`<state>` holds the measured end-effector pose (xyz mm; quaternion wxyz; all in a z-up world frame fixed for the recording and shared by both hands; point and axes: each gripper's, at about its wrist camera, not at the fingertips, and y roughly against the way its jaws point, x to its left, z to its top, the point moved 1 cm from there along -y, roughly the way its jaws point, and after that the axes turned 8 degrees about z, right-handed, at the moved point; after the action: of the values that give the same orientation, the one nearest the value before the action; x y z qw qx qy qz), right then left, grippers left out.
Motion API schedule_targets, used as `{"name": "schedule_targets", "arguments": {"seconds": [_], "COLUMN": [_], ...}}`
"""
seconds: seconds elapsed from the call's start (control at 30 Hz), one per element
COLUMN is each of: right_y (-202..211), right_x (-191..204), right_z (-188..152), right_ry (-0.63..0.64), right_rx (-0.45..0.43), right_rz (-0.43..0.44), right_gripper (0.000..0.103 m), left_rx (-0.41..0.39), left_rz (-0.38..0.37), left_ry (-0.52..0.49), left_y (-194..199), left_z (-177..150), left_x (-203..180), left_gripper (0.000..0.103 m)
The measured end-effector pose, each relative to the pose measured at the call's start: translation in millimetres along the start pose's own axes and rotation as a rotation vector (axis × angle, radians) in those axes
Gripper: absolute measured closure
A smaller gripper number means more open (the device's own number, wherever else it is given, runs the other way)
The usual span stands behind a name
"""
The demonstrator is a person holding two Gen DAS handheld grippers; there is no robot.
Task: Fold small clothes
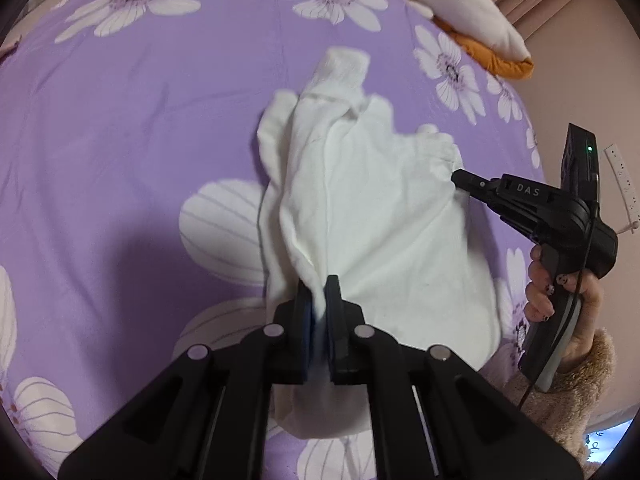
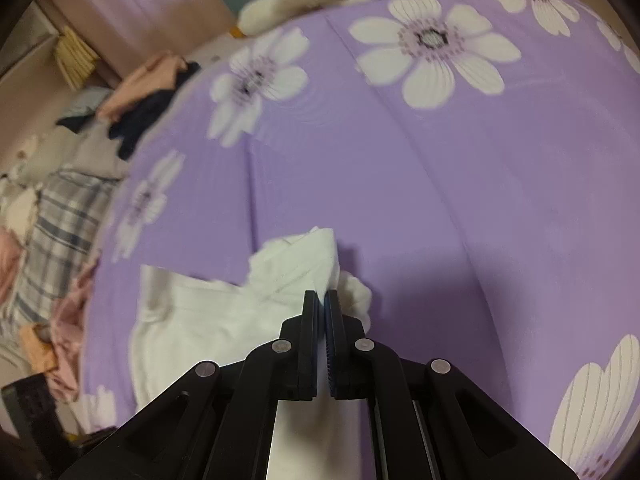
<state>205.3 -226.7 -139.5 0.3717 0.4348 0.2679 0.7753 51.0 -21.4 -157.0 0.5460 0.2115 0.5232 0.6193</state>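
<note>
Both grippers pinching the white garment, ready to lift and spread it.

The crumpled white cotton garment (image 1: pixel 372 208) is lying on the purple floral bedsheet (image 1: pixel 140 152). The left gripper (image 1: pixel 318 300) is pinching a bunched near fold; the right gripper (image 2: pixel 322 304) is clamping cloth at the far edge. Judging from this, they should be lifting together, pulling apart gently until the fabric is hanging flat, without slipping.
</note>
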Motion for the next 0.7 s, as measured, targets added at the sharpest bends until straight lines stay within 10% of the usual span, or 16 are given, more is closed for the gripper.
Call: {"name": "schedule_targets", "arguments": {"seconds": [0.17, 0.27, 0.37, 0.7], "right_y": [4.8, 20.2, 29.8, -6.7], "right_x": [-4.8, -3.5, -8.7, -24.5], "right_z": [-1.2, 0.0, -0.3, -6.1], "right_ry": [-0.01, -0.005, -0.036, -0.137], "right_rx": [-0.004, -0.014, -0.038, 0.048], "right_rz": [0.007, 0.024, 0.069, 0.197], "right_gripper": [0.098, 0.093, 0.057, 0.048], "left_rx": [0.028, -0.02, -0.081, 0.022], "left_rz": [-0.034, -0.067, -0.059, -0.137], "left_ry": [0.017, 0.01, 0.011, 0.111], "left_y": [1.6, 21.6, 29.3, -35.2], "left_z": [8.0, 22.7, 43.8, 80.5], "left_x": [3.8, 3.6, 3.6, 9.1], "left_gripper": [0.095, 0.076, 0.045, 0.051]}}
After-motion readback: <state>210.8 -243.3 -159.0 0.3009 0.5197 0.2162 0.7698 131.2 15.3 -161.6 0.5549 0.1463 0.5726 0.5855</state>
